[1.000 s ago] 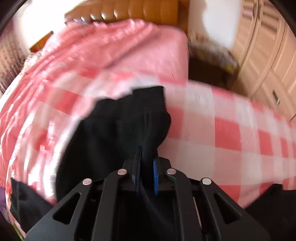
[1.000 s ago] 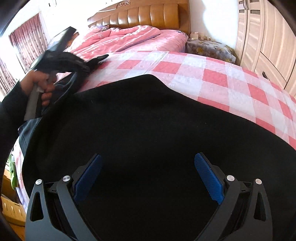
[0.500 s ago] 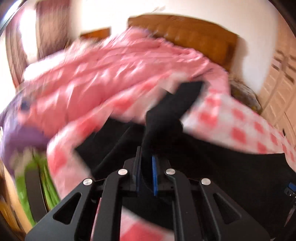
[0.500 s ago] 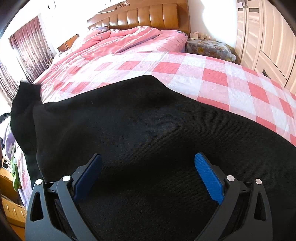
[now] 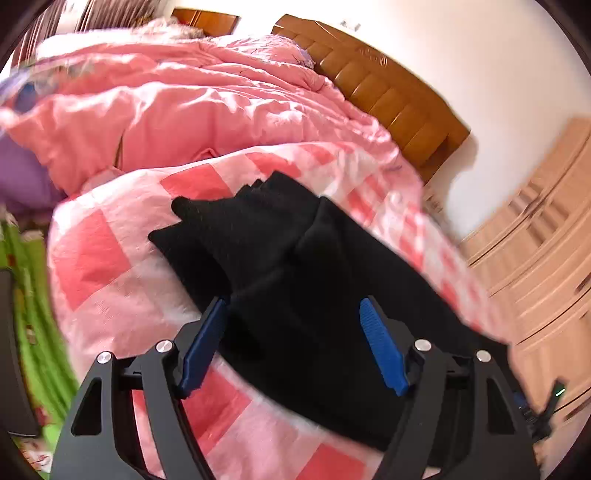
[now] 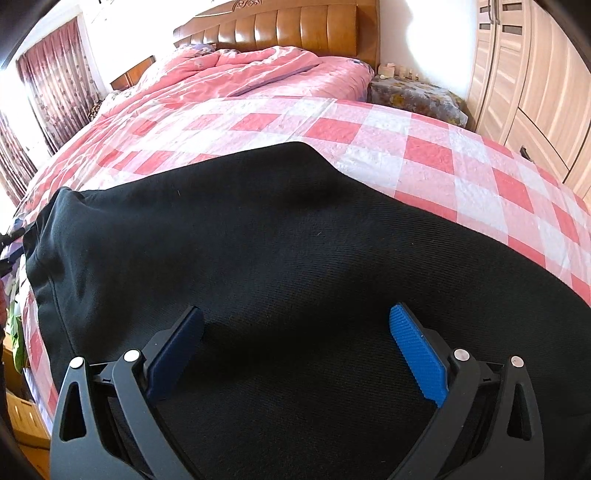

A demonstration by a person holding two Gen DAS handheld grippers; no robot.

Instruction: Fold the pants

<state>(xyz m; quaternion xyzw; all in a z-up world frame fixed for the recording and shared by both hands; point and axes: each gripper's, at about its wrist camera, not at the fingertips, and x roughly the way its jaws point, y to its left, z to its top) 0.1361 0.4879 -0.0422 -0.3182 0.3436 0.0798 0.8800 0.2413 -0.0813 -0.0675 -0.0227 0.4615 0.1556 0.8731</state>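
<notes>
Bedroom, left wrist view: one bed under one pink-and-white checked cover (image 5: 110, 266), one rumpled pink quilt (image 5: 192, 96) heaped toward one brown padded headboard (image 5: 391, 92), one pale wooden wardrobe (image 5: 543, 229) at right. One pair of black pants (image 5: 295, 280) lies on the checked cover, doubled over itself, long axis running from the near right up toward the quilt; two stepped edges show at the far end. One left gripper (image 5: 293, 343): jaws spread wide, two blue pads either side of the cloth, gripping nothing.

Right wrist view: same bed cover (image 6: 424, 155), quilt (image 6: 258, 70), headboard (image 6: 291, 29) and wardrobe (image 6: 535, 85); also one nightstand with a floral cloth (image 6: 417, 96) and one maroon curtain (image 6: 55, 92). Pants (image 6: 295, 240) fill the foreground, long axis left to right across the bed, a folded end at far left by the bed edge. One right gripper (image 6: 295, 354): jaws wide apart above the fabric, clasping nothing; whether the pads touch the cloth cannot be told.
</notes>
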